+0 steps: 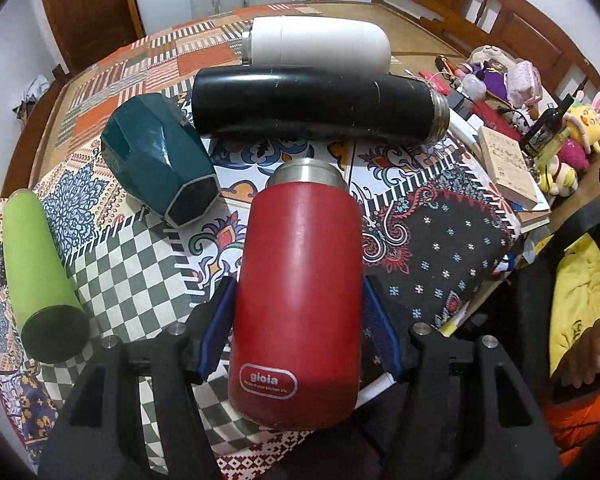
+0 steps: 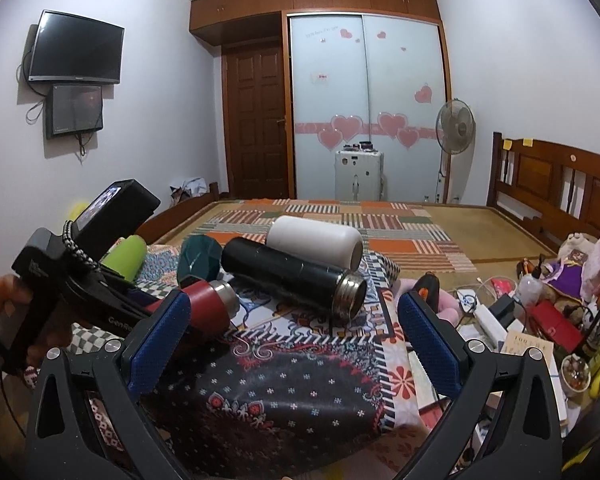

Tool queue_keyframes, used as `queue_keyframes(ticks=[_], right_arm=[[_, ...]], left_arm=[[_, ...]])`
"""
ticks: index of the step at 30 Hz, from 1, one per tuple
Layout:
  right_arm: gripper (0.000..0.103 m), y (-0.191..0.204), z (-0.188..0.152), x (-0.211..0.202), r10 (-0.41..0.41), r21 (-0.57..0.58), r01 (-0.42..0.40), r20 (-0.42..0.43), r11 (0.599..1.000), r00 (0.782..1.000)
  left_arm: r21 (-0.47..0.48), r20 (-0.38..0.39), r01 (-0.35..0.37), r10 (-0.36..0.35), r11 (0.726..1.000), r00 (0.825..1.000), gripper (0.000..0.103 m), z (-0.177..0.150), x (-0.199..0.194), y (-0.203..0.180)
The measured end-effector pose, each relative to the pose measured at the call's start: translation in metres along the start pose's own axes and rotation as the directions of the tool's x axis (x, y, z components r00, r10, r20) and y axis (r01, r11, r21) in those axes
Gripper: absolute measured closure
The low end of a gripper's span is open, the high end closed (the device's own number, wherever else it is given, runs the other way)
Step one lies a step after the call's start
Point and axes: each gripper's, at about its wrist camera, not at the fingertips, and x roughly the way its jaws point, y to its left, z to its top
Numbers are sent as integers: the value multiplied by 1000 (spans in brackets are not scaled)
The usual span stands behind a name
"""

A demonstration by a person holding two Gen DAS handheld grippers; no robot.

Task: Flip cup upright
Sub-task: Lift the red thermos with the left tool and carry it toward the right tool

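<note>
A red cup [image 1: 298,300] with a steel mouth and a "gioia" label lies lengthwise between the blue pads of my left gripper [image 1: 298,304], steel mouth pointing away. The pads press its sides. In the right wrist view the red cup [image 2: 204,306] is tilted, mouth to the right, held just above the patterned cloth [image 2: 300,392] by the left gripper body [image 2: 84,280]. My right gripper [image 2: 294,344] is wide open and empty, over the cloth's near edge, right of the red cup.
A black flask [image 1: 316,106], a white cup [image 1: 320,46], a dark green faceted cup [image 1: 160,160] and a light green cup [image 1: 40,276] lie on their sides on the cloth. Books, toys and a bottle [image 1: 544,128] crowd the right side.
</note>
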Motion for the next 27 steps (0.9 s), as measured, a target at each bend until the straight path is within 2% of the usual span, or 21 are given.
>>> queue_keyframes(ticks=[8, 11, 16, 21, 27], right_arm=[[0, 1, -6, 10, 8, 8, -8, -31, 1000, 999], [0, 4, -6, 10, 8, 1, -8, -36, 1000, 999], [0, 8, 1, 6, 13, -5, -14, -36, 1000, 999], [0, 21, 13, 7, 35, -33, -36, -36, 999, 999], [0, 53, 23, 24, 101, -63, -107, -82, 992, 991]], left_arm=[[54, 47, -56, 54, 997, 997, 39, -3, -2, -9], [52, 69, -36, 33, 998, 997, 26, -6, -13, -11], [37, 161, -41, 34, 998, 986, 25, -20, -51, -4], [-17, 302, -98, 99, 995, 948, 25, -45, -98, 15], [-109, 435, -180, 210, 978, 876, 24, -80, -136, 39]])
